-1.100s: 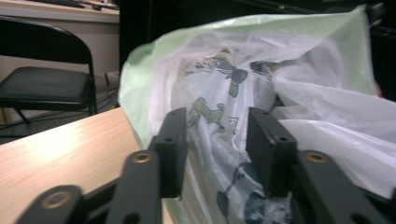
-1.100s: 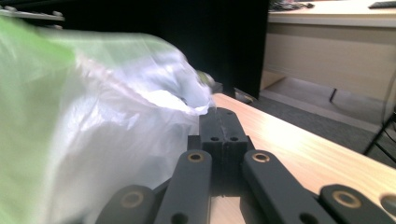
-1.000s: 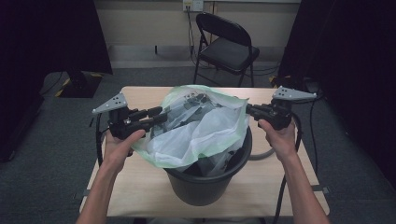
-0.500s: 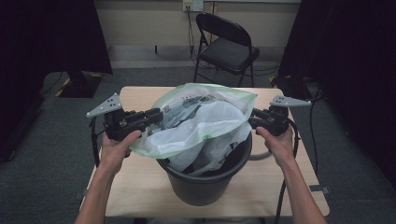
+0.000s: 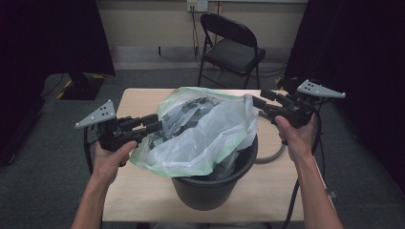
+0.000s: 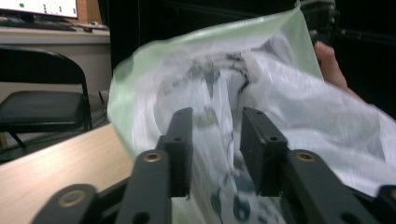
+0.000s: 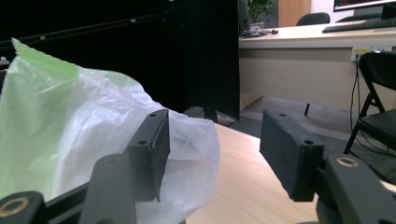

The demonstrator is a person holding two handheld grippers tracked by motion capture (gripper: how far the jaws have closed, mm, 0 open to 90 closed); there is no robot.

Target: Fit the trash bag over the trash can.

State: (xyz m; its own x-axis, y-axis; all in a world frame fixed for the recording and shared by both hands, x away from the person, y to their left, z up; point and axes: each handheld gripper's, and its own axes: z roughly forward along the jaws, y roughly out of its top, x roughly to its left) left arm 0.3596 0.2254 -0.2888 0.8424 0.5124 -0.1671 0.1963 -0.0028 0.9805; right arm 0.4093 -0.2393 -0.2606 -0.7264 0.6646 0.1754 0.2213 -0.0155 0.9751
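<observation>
At the left of the high view the left gripper lies nearly level, its jaws pointing right into the near-left edge of the plastic bag; in the left gripper view its jaws stand a little apart with the blurred film of the bag between them, having just eased wider, and whether the pads press the film cannot be told. The bag is a thin, see-through liner, whitish with a pale green band round its rim and dark print showing through the crumpled film. It sits in the black bucket on the wooden table, billowing well above the bucket's lip. Its mouth faces up and tilts toward the far side of the table, and the opening is stretched longest from the left gripper across to the right one. At the right the right gripper points left at the bag's far-right rim; in the right gripper view its jaws stand wide, having just been opening, with the bag's edge lying beside the left jaw and nothing clamped between them
</observation>
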